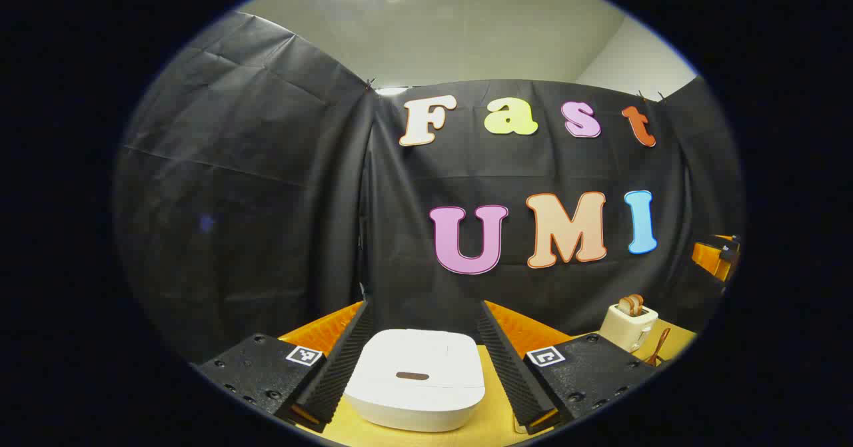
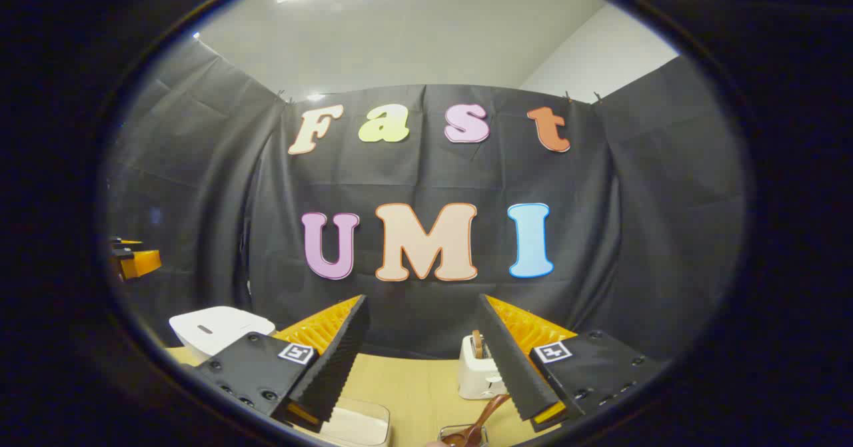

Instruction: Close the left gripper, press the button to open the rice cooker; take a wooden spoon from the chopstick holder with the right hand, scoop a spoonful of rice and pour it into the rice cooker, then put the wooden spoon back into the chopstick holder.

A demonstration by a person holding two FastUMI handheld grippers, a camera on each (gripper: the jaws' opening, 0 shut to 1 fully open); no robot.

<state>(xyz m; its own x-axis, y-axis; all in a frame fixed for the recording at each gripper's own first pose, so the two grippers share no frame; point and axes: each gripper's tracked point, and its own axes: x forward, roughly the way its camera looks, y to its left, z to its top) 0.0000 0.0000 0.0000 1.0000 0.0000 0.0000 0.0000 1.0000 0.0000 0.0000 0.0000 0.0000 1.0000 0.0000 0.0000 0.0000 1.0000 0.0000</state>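
The white rice cooker sits lid-down on the yellow table, straight ahead and between the fingers of my left gripper, which is open and holds nothing. A dark oblong button shows on its lid. My right gripper is open too, raised above the table. Below its right finger, brown wooden spoons stick out of the chopstick holder at the bottom edge. A clear container lies near its left finger; what it holds is hard to tell. The cooker is off to its left.
A cream toaster with bread slices stands behind the holder, also seen as a toaster beside a spoon handle. The other gripper's orange body hangs at the far right; the left one shows at the far left.
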